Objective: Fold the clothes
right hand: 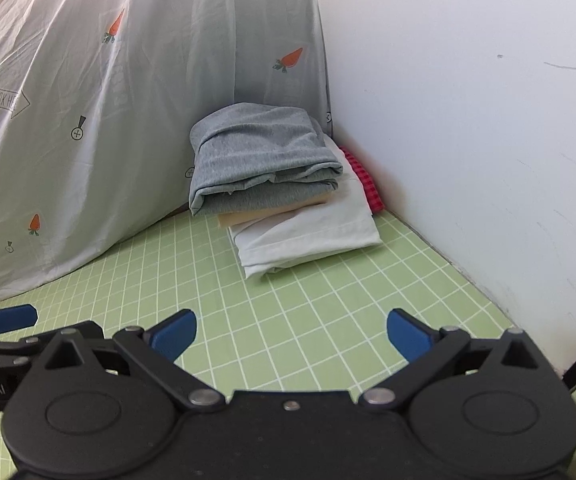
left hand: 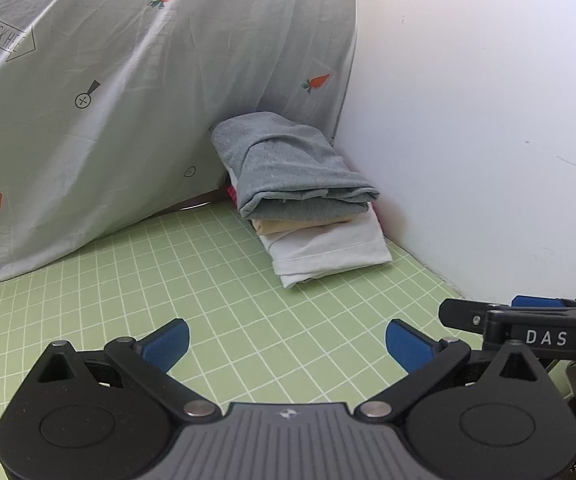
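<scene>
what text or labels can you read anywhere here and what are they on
"DAS": white label on the right hand-held gripper, seen from the left wrist view.
"LOOK HE...": arrow sign printed on the carrot-print sheet; the ending is lost in folds.
"...obot.AI": on the left hand-held gripper, start cut off at the picture edge.

Right tongs (right hand: 291,334) spread wide, empty, over green grid mat (right hand: 308,320) — folded clothes stack (right hand: 275,184) in corner.

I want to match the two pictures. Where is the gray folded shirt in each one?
Left wrist view: the gray folded shirt tops the pile, just right of center.
Right wrist view: the gray folded shirt tops the pile, just left of center.
Shared landmark: the white folded cloth at the pile's bottom.
</scene>
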The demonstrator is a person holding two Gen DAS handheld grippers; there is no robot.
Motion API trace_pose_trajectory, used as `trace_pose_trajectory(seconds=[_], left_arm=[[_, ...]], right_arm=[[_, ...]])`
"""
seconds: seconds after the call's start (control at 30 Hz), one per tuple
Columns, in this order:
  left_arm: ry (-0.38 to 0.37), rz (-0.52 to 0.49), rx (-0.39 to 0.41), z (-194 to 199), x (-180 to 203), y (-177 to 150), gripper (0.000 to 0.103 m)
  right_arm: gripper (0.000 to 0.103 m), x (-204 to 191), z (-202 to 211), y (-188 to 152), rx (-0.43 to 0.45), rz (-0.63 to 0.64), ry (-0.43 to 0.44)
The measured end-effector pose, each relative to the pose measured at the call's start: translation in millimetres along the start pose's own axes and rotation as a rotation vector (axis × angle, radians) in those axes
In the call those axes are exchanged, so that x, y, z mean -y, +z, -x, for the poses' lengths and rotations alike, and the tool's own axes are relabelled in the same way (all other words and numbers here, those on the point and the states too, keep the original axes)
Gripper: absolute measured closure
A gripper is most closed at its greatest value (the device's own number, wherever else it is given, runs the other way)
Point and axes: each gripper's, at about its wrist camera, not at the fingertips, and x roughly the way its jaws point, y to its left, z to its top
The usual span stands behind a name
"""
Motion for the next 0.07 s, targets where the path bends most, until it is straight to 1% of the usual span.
trace_pose_trajectory(seconds=[0.07], left_arm=[[-0.006, -0.006, 0.008, 1.0, 1.6, 0.5, 0.0]], right_arm=[[0.0, 1.0, 1.7, -0.3, 0.005, -0.003, 0.0]])
